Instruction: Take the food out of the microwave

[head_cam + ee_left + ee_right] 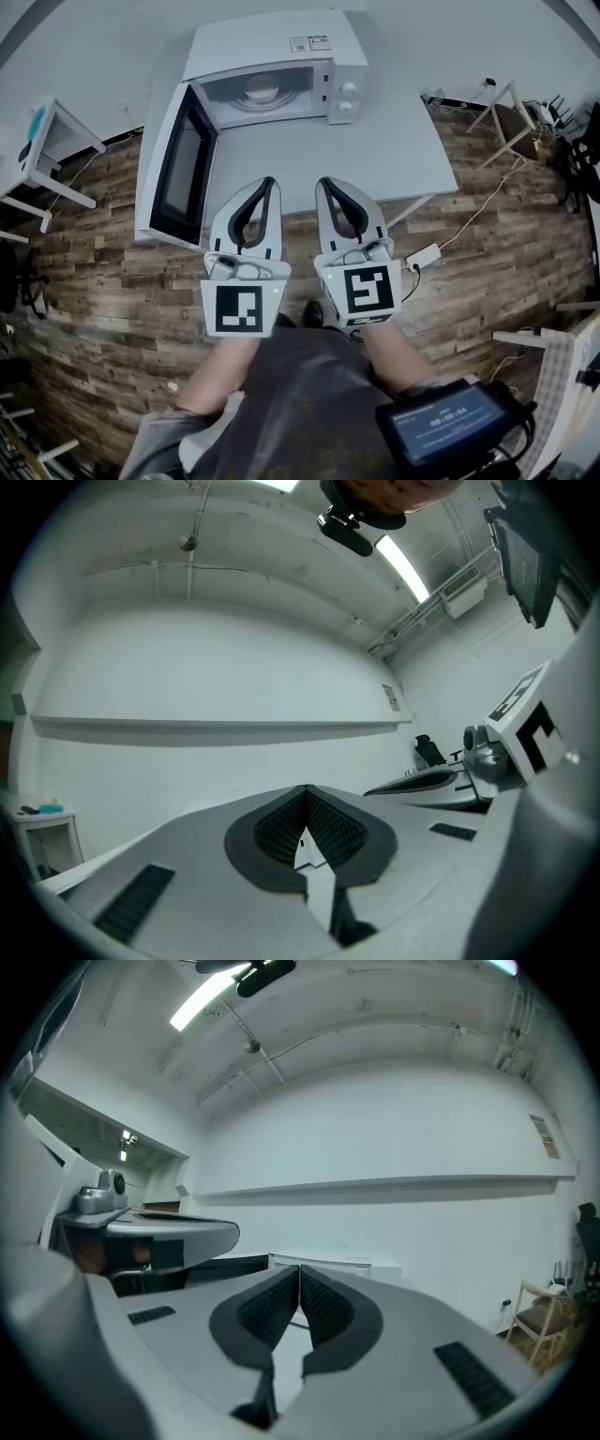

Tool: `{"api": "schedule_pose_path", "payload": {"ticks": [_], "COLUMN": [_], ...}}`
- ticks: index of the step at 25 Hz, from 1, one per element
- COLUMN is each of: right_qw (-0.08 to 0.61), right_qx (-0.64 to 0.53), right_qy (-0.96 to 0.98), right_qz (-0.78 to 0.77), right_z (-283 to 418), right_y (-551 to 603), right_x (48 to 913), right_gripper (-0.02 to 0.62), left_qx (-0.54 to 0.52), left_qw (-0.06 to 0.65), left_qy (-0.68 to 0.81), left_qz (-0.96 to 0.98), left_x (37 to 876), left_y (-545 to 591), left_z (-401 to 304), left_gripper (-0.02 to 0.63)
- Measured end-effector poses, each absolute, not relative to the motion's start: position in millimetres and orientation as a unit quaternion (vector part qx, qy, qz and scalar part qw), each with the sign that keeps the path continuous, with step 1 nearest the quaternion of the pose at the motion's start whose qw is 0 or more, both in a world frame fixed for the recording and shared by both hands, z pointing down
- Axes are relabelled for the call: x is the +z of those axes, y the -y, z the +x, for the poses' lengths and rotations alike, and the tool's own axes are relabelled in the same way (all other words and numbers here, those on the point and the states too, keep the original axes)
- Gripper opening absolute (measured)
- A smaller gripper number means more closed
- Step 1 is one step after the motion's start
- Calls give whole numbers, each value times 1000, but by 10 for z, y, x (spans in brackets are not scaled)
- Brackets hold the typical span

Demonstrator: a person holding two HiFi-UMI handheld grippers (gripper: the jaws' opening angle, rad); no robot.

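Note:
A white microwave (272, 56) stands at the back of a white table (384, 155), its door (178, 169) swung wide open to the left. Inside it sits a pale dish of food (261, 91). My left gripper (270, 180) and right gripper (323, 181) are held side by side in front of the table, pointing level at the microwave and well short of it. In both gripper views the pads meet with nothing between them: left gripper (306, 789), right gripper (299, 1267). The microwave (337, 1261) shows low behind the right gripper's tips.
The open door juts out past the table's left front. A small white side table (47, 150) stands at the left and a wooden stool (511, 117) at the right. A power strip (424, 255) with cables lies on the wooden floor.

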State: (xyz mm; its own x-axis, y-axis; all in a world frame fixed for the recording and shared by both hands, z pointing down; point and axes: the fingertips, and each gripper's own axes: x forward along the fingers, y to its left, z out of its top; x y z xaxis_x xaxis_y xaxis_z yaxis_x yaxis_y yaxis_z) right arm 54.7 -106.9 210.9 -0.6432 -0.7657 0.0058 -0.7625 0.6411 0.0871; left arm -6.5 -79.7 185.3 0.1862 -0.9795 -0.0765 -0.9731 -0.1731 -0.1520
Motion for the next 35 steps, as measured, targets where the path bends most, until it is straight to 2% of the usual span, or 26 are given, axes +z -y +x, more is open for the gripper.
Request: {"api": "schedule_pose_path", "payload": {"ticks": [14,29,35], "right_qw": [18,58,43], "right_qx": [-46,-26,-23], "right_qy": [921,929,937], "right_qz": [387,365,347], "right_z": [339,-288,-567], "right_y": [1619,2750,3060], "right_x": [2194,2483,2491], "right_gripper": [9,9,9], "left_qx": [-18,-19,-27], "left_qw": [84,49,37], "left_qy": [-672,-685,-681], "left_qz": [-735,-726,-731], "left_x": [1997,2291,2442], "left_y": [1246,2367,2705], "left_z": [-258,-854,-996], "left_gripper": [8,8,8]}}
